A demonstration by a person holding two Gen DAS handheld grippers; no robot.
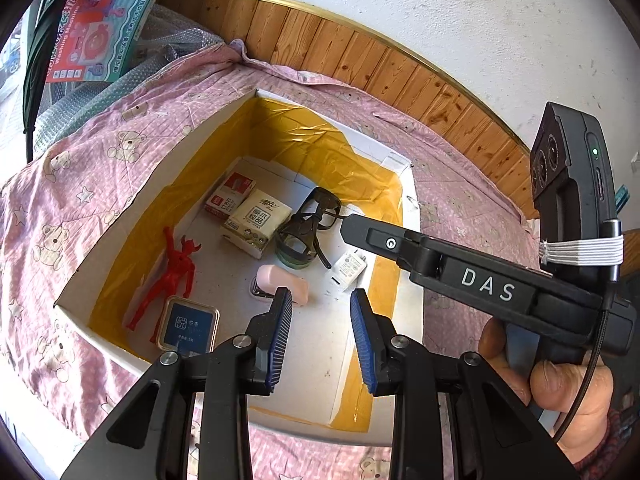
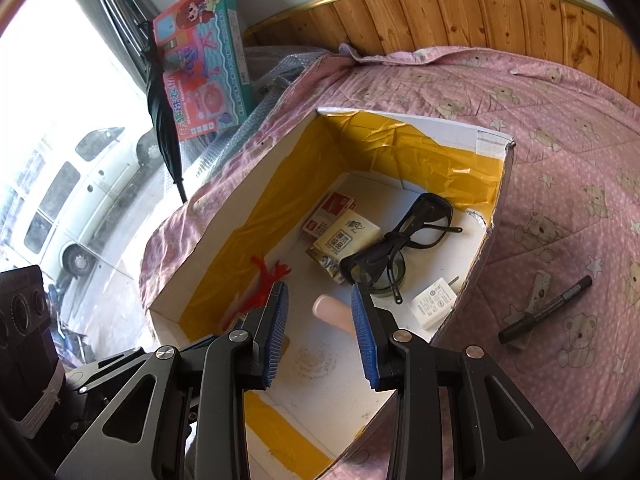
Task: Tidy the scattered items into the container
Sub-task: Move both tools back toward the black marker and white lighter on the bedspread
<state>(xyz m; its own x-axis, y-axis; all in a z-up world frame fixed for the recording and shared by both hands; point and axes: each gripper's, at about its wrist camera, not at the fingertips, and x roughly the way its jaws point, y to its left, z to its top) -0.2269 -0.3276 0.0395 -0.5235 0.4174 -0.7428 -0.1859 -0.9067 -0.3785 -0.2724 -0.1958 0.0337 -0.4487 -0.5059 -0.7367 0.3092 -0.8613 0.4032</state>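
Sitting on the pink bear-print bed [image 2: 560, 152], the white box [image 1: 132, 208] with yellow tape along its inner walls serves as the container and already holds most of the clutter: a red figure [image 1: 170, 276], a blue tin [image 1: 188, 326], a tissue pack [image 1: 258, 222], a red-and-white carton [image 1: 230, 194], black glasses [image 1: 316, 216] draped over a small jar, a pink soap-like bar [image 1: 284, 284] and a white charger [image 1: 350, 266].

Both tools hover over the open box with nothing between their blue pads. The left tool [image 1: 322, 336] is spread apart, and the right tool [image 2: 318, 332] stands equally wide. By my reading, a drop has been finished and the next pick is due.

Only the right wrist view shows what is left outside: a black marker [image 2: 546, 308] lying on the bed just right of the box, with a pale flat object [image 2: 538, 290] beside or partly under it; I cannot tell what that is. The likely next move calls for swinging the right tool out over the box wall, lowering it across the marker's barrel and closing on it.

Only the left wrist view shows the right tool's body from the side, with a hand [image 1: 560, 384] gripping its handle.
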